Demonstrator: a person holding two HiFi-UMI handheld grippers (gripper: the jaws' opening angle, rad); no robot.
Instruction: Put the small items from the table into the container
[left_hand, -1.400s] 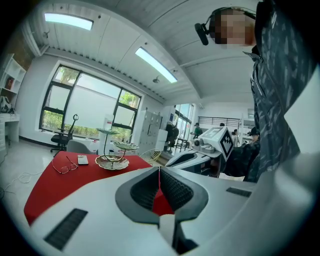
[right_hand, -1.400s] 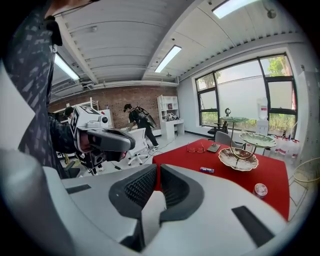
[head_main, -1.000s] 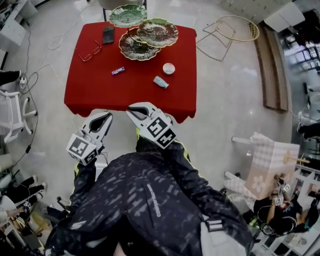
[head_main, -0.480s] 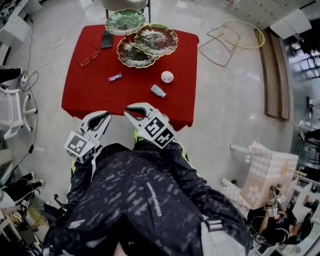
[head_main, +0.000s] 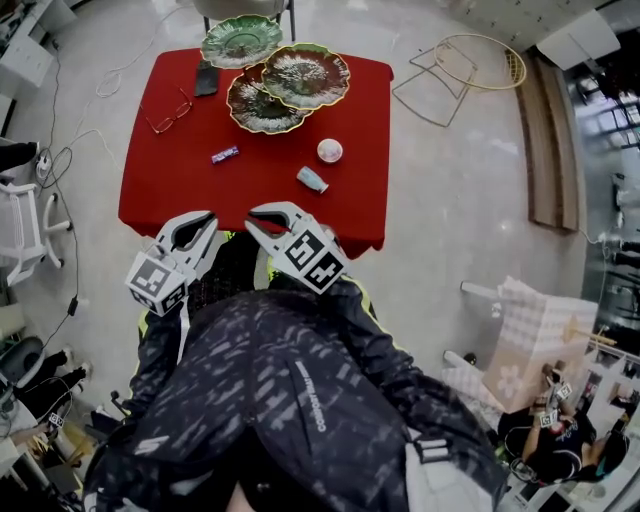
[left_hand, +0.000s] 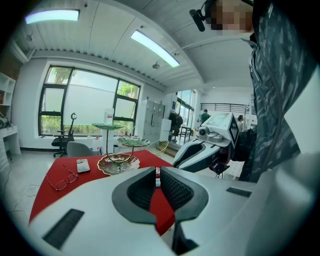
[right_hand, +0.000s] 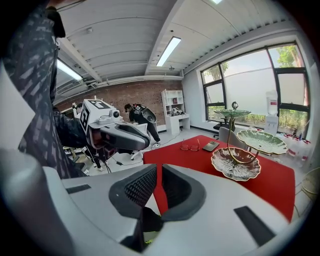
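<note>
Left tool (head_main: 198, 222) and right tool (head_main: 262, 213) are held clenched and empty at the near edge of the red bench (head_main: 160, 190), apart from the tiered dish (head_main: 305, 75)

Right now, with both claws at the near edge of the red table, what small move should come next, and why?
Probably open the right gripper and reach forward to the small bottle, the nearest item. Both it and the left gripper are shut and empty at the near edge of the red table, and the bottle, round pot and wrapped candy all lie outside the tiered dish.
</note>
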